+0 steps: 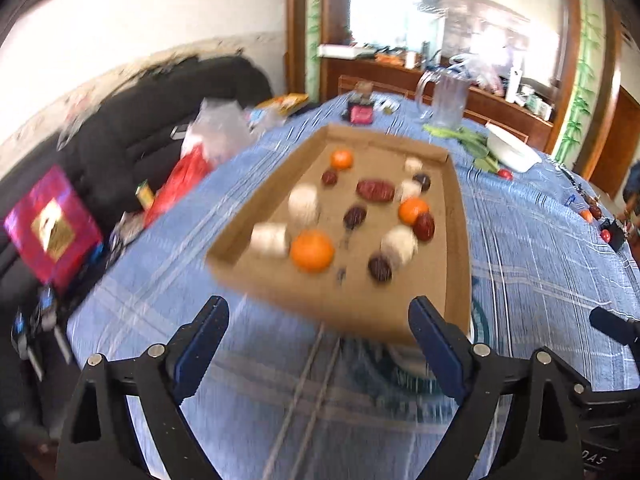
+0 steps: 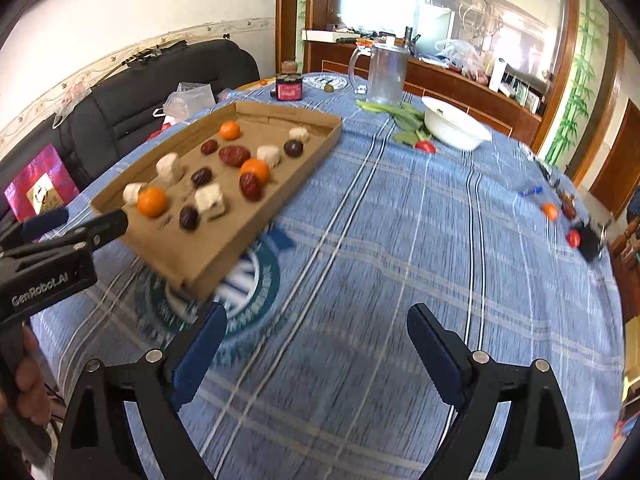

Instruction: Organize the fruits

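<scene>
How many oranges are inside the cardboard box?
3. One orange lies at the near left, one in the middle, one at the far end of the cardboard box. None seems hidden.

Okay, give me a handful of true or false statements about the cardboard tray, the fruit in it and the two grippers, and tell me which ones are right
1. The cardboard tray holds three oranges. True; one is the orange near the front edge.
2. The right gripper is clamped on a red date. False: its jaws stand open over the blue tablecloth, holding nothing.
3. The left gripper has open, empty jaws. True.
4. The clear pitcher stands inside the tray. False: it stands on the tablecloth beyond the tray.
5. A white bowl sits on the table outside the tray. True.
</scene>
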`<state>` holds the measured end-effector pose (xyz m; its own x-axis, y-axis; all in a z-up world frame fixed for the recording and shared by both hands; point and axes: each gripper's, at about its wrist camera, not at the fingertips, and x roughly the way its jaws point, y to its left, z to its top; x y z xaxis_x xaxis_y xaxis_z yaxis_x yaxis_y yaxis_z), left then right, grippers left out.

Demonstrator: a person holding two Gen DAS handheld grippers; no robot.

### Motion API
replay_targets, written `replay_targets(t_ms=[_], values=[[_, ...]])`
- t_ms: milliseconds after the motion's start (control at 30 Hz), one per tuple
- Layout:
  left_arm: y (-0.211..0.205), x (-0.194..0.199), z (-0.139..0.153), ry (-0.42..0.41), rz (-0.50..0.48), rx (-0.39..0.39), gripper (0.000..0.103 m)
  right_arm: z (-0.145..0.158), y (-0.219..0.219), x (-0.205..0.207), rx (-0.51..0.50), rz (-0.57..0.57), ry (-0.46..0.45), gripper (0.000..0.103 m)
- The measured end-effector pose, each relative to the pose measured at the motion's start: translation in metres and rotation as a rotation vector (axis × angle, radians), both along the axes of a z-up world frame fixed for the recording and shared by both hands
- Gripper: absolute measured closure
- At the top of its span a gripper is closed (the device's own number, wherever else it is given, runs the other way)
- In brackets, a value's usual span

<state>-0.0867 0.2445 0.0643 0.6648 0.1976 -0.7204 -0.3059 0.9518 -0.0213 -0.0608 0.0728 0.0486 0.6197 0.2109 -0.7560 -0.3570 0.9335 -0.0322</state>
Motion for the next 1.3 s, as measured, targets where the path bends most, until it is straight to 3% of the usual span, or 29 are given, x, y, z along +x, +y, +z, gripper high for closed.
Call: replay_targets(t_ms=[167,400,533,667,800,867,1033,1300], values=[[0.002,-0.028,-0.007,0.035,0.044,0.004,0.011,-0.002,-0.010,-0.023,0.045,-0.031,0.035,0.009],[0.010,-0.032,-0.008,0.019,0.024,-0.015,0.011,0.015,-0.001,-0.047,0.029,-0.068,-0.062,0.005],[0.012,-0.033,-0.001,-0.033,-0.015,0.031,0.011,0.018,0.008,-0.054,0.038,-0.112,-0.098,0.004],[0.007,-0.028,0.005,-0.076,-0.050,0.093,0.004,0.019,0.014,-0.060,0.021,-0.161,-0.130,0.004],[0.009,-0.029,0.008,-0.107,-0.076,0.082,0.004,0.017,0.014,-0.061,0.002,-0.202,-0.115,0.004],[0.008,-0.032,0.010,-0.131,-0.080,0.108,0.003,0.016,0.011,-0.061,0.004,-0.221,-0.100,0.004],[0.000,-0.033,0.009,-0.128,-0.006,0.284,0.002,0.015,0.007,-0.066,0.001,-0.257,-0.086,0.004],[0.001,-0.034,0.015,-0.120,-0.064,0.184,0.002,0.013,0.003,-0.069,0.000,-0.277,-0.069,0.004]])
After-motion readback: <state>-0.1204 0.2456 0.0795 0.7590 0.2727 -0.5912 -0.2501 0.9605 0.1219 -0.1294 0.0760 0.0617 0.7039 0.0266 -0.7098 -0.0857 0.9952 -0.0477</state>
